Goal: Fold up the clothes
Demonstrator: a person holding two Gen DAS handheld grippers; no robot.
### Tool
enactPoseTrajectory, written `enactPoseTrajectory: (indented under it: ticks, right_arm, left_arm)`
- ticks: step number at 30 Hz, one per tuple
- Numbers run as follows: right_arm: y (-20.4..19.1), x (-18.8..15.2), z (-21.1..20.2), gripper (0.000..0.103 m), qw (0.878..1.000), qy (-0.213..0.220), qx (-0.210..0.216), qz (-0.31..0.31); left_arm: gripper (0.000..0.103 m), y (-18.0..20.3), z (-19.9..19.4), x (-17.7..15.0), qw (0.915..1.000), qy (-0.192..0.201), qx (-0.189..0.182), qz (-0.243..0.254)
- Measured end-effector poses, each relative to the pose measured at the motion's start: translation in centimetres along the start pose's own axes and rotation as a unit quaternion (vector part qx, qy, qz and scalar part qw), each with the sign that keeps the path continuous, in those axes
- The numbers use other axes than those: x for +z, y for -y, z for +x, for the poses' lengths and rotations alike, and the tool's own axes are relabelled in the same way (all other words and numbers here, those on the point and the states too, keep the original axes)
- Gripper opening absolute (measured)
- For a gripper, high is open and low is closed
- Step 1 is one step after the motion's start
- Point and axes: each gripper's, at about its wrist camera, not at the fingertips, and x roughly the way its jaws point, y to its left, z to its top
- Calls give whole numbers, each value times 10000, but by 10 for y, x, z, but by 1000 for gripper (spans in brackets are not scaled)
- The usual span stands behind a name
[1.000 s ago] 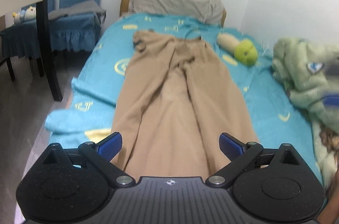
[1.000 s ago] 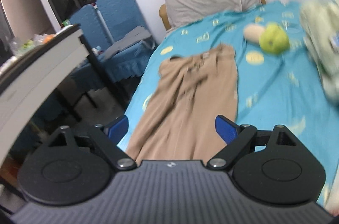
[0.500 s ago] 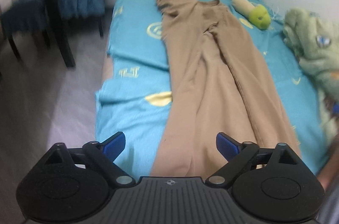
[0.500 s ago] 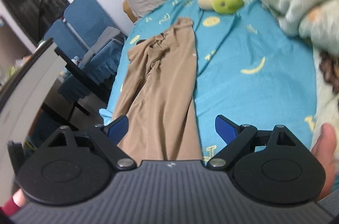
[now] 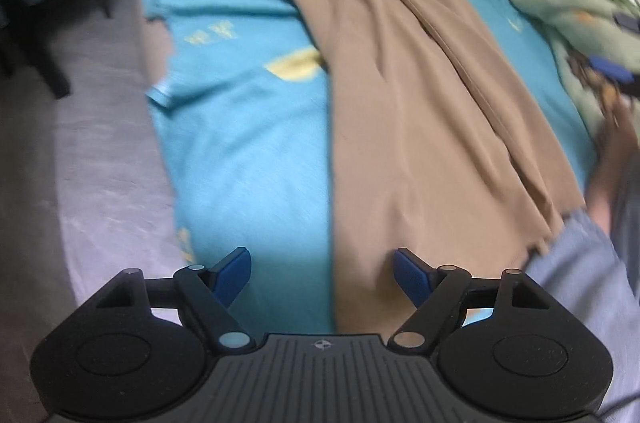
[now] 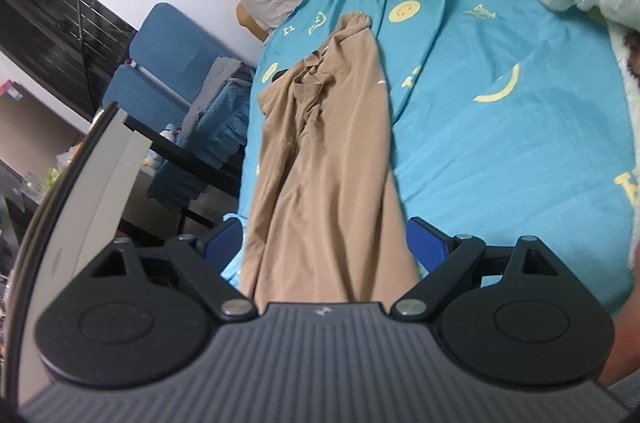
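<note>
Your left gripper (image 5: 322,277) is a black tool with a ribbed grey housing nearest the lens, stamped with a small round crosshair mark at its centre. Either side of that sit two round black discs, each topped by a triangular cut-out, and two black link arms pinned with silver rivets carry blue fingertips (image 5: 230,275). Your right gripper (image 6: 324,243) is built the same way (same rivets, same blue pads). You wear pale blue-grey clothing (image 5: 580,287), off to the tool's right.
</note>
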Motion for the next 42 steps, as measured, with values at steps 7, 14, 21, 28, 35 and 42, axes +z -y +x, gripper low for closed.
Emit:
enactPoseTrajectory:
  ticks: [7, 14, 21, 28, 35, 42]
  right_arm:
    - [-3, -3, 11, 90, 9996, -262, -2, -75]
    - [-8, -6, 14, 90, 9991, -390, 81, -134]
    - [-7, -9, 11, 90, 9992, -270, -145, -248]
    - [6, -12, 26, 90, 9979, -548, -349, -81]
    - [19, -19, 41, 90, 9930, -1009, -606, 103]
    - [25, -30, 62, 89, 9838, -1549, -889, 117]
  left_arm:
    - [29, 32, 3, 3, 9977, -165, 291, 594]
    - [1, 113, -22, 9, 9623, -271, 1795, 2027]
    - [1, 214, -56, 12, 9480, 441, 1784, 2598]
    - [5, 253, -10, 5, 9690, 166, 774, 2340]
    - [67, 166, -36, 9, 9957, 907, 157, -100]
    - [79, 93, -28, 2, 9711, 1053, 36, -2141]
